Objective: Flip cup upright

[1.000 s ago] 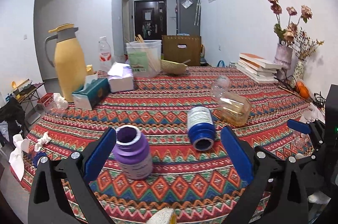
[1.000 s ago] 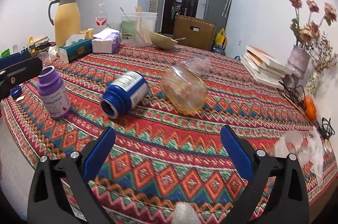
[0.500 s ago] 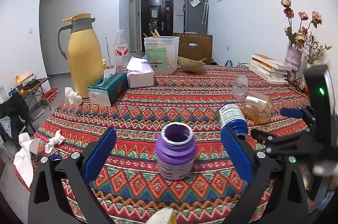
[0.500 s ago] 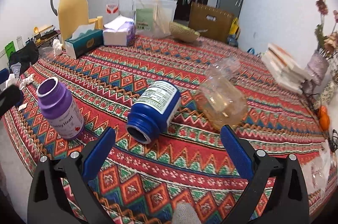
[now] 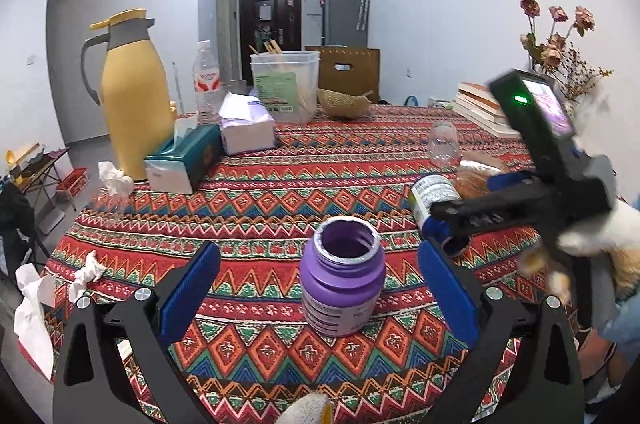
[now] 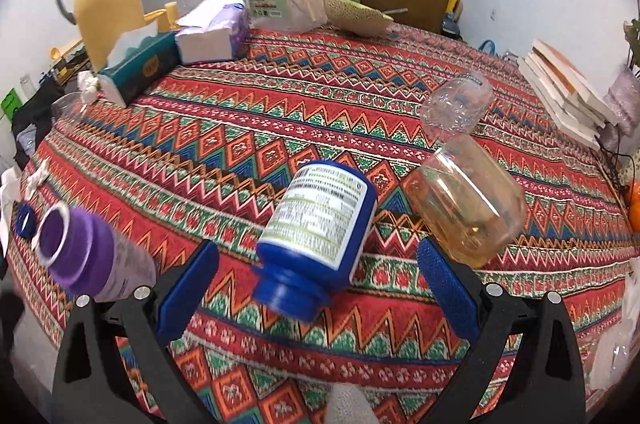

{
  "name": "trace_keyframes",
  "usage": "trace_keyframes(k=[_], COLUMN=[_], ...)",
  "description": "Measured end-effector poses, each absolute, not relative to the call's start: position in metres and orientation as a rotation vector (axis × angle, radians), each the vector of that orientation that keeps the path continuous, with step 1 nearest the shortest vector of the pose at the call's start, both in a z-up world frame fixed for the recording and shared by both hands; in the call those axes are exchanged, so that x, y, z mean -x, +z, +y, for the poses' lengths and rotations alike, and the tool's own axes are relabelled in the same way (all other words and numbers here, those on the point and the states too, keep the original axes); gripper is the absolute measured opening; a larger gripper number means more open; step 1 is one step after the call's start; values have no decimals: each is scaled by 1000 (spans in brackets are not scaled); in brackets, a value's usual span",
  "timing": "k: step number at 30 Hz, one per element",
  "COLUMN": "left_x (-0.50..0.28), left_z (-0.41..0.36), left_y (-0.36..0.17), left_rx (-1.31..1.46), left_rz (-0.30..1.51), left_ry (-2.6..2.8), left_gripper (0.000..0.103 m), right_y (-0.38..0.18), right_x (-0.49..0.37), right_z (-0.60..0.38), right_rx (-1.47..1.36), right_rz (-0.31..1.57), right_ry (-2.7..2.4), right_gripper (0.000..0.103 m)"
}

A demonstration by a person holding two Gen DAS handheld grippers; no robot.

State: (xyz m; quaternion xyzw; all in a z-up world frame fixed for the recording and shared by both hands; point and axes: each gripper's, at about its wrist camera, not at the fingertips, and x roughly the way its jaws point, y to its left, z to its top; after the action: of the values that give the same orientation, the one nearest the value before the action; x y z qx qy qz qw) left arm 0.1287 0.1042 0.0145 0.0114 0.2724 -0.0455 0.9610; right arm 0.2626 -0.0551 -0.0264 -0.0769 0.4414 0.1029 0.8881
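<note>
A purple bottle [image 5: 342, 288] stands upright with its mouth open, between the fingers of my open left gripper [image 5: 320, 290]; neither pad touches it. A blue bottle [image 6: 320, 224] with a white label lies on its side, mouth toward the camera. My open right gripper [image 6: 318, 284] straddles its neck end, pads apart from it. An amber jar [image 6: 464, 200] and a clear plastic cup [image 6: 456, 108] lie tipped over just to the right. The left wrist view shows the right gripper [image 5: 460, 200] reaching over the blue bottle [image 5: 434, 194].
On the patterned tablecloth [image 5: 280, 184] stand a yellow thermos [image 5: 128, 104], two tissue boxes [image 5: 184, 160], a water bottle [image 5: 206, 80] and a clear tub [image 5: 286, 84] at the back left. Stacked books [image 5: 484, 108] and dried flowers [image 5: 556, 36] are at the right. Crumpled tissues [image 5: 84, 272] lie by the left edge.
The right gripper has moved forward and down until its fingers straddle the blue bottle. The left gripper has swung so that the purple bottle sits centred between its fingers.
</note>
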Motion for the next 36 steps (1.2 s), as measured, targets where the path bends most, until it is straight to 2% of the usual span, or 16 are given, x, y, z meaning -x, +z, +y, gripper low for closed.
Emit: trace_keyframes(k=[1,2,3,4,5,13,19,31,36], left_x=[-130,-130,-131,-132,-132,-130,-124,-111,-109], left_z=[103,103,102,102,102,105,107,110,111], left_y=[14,13,13,12,11,8,8,7,7], left_rx=[-27,-29,-30,-29,-28,-24,-17,-1,10], left_rz=[554,558,562,567,570,584,585,603,609], left_ry=[-98,-103,-106,-113,-117,-119,-125,-129,-119], left_gripper=[96,96,96,96,96,96,96,96,96], right_y=[-28,-32,-35,-38,-42,-42,-44,-59,-60], right_x=[-267,-271,-274,-276,-280,-270,-237,-169,-169], right_z=[-54,-52,-50,-49,-48,-44,-34,-28,-28], right_rx=[159,163,167,166,159,290,570,1079,1094], right_rz=[927,938,948,961,977,998,959,757,746], right_ry=[205,195,188,180,177,290,464,710,709], right_gripper=[96,91,84,69,67,63,62,62,63])
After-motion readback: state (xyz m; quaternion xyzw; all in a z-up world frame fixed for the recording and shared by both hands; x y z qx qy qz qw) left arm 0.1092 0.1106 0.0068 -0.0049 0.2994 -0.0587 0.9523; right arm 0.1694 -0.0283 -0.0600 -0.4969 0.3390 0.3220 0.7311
